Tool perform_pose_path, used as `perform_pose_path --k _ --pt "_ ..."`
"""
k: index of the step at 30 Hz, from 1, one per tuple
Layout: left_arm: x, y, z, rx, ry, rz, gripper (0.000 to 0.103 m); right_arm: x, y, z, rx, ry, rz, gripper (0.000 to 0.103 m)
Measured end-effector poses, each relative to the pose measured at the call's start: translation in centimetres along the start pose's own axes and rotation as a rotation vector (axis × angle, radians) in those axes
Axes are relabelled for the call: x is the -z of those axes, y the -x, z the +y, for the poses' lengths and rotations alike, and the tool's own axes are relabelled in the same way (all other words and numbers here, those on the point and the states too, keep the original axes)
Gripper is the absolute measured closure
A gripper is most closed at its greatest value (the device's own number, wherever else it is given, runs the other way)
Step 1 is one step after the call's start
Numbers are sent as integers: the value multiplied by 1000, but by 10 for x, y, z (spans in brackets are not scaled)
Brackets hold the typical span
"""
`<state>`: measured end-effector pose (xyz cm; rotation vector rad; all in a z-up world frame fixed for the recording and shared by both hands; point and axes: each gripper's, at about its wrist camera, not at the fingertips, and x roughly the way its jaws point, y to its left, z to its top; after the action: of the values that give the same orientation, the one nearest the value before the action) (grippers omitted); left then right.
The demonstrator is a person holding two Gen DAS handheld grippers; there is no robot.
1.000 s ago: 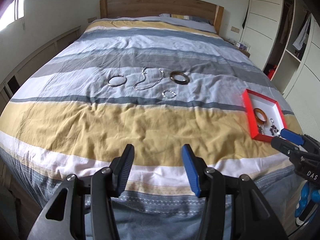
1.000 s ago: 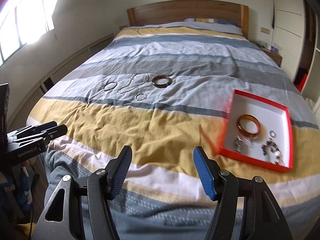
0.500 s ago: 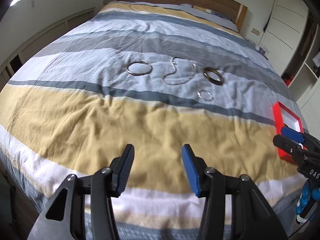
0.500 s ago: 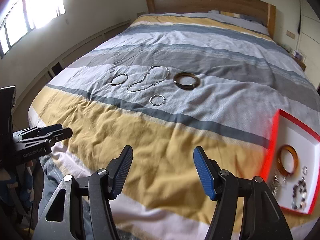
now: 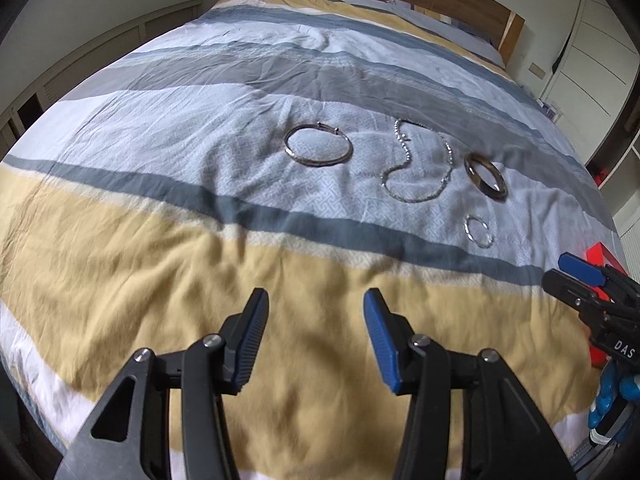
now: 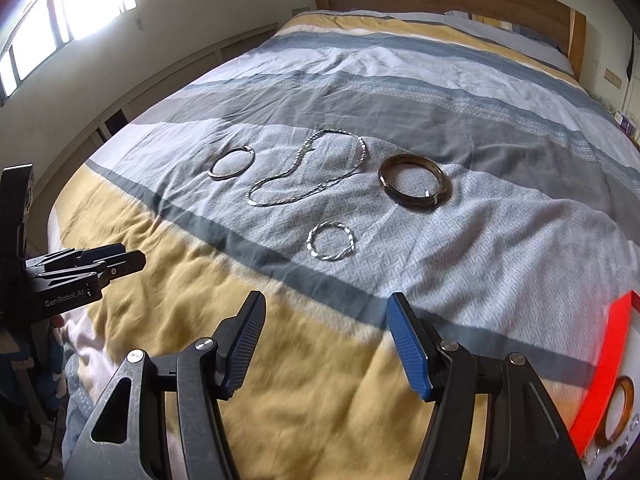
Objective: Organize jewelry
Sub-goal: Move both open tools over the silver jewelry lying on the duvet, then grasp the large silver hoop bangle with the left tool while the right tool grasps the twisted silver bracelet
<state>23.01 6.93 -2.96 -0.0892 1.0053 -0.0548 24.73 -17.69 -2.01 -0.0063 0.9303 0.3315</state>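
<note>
Twisted silver bracelet [image 6: 331, 241] lies just ahead of the spread, empty right gripper [image 6: 326, 346] (left gripper [image 5: 316, 338] likewise, seemingly farther back).

On the striped bed [image 6: 500, 240], relative to the silver chain necklace [image 6: 308, 172]: left, thin metal bangle [image 6: 231, 163]; right, dark brown bangle [image 6: 414, 181]; in front, small twisted silver bracelet [image 6: 331, 241]; far right, red tray [image 6: 600, 376].

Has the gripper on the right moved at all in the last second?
Yes. The right gripper has moved forward over the bed: the dark bangle looms nearer in its view, and the red tray has slid to the right edge.
</note>
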Motion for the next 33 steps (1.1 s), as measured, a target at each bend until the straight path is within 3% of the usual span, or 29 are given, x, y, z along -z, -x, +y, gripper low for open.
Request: perform_pose_path --k 14,21,33 --pt "-41 -44 -19 48 -26 -9 56 -19 -37 -41 29 -51 11 40" --pt "-62 -59 -11 44 6 -30 56 -20 -54 -25 -22 -22 26 40" --pt "-105 -95 32 43 145 -30 56 -24 -80 -4 -52 32 45 40"
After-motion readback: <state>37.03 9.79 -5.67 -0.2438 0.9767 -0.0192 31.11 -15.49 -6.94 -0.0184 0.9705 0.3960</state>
